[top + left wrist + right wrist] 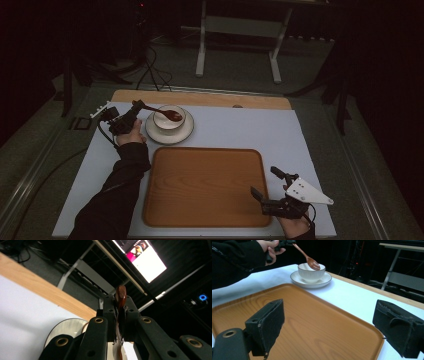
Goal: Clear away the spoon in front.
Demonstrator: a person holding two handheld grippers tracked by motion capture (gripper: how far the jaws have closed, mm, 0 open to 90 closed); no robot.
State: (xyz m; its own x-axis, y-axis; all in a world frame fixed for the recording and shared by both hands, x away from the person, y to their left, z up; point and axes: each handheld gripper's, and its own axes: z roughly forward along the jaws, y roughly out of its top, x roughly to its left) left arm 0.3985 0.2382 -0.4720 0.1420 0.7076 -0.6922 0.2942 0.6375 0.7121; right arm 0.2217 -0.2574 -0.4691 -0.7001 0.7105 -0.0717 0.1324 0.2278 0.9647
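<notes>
A brown wooden spoon (170, 114) hangs tilted over a white ribbed bowl (161, 123) that sits on a white saucer (170, 136) at the back left of the mat. My left gripper (139, 106) is shut on the spoon's handle, just left of the bowl. Along its jaws, the left gripper (120, 301) pinches the spoon (121, 293) edge-on, with the saucer (65, 327) below. My right gripper (264, 180) stands open over the right front corner of the wooden tray (205, 185). Its fingers (268, 322) hold nothing; beyond them are the spoon (310, 261) and bowl (310, 273).
A white mat (240, 127) covers the table, with a wooden strip (200, 98) along the far edge. A metal stand (239, 30) and cables lie on the floor behind. A lit screen (143, 258) glows high up in the left gripper view.
</notes>
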